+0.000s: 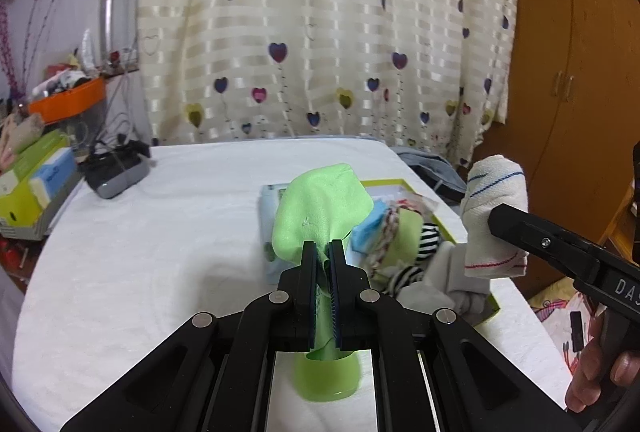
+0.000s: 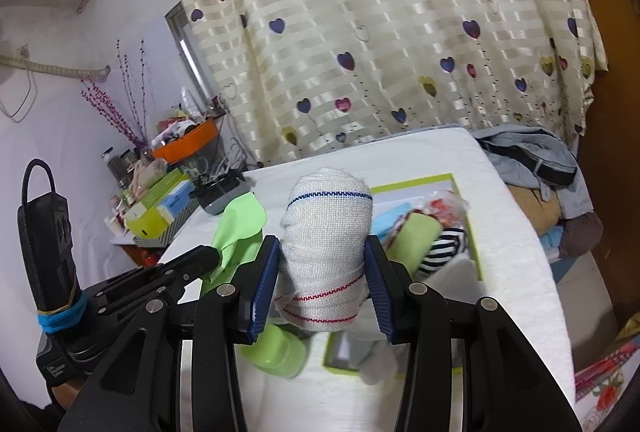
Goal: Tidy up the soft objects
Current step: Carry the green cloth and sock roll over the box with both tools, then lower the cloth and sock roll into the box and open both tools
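Two items lifted above surface (image 1: 140,252): left hand-held gripper (image 1: 323,252) clamped shut on green cloth (image 1: 320,207); right hand-held gripper (image 2: 322,272) gripping rolled white towel (image 2: 326,232). Step: transport. Next: place in green-rimmed box (image 2: 460,187) (already crowded); release inside rim.

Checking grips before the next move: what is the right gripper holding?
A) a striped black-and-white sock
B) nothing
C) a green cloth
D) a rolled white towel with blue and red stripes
D: in the right wrist view the right gripper pads clamp both sides of the rolled white towel.
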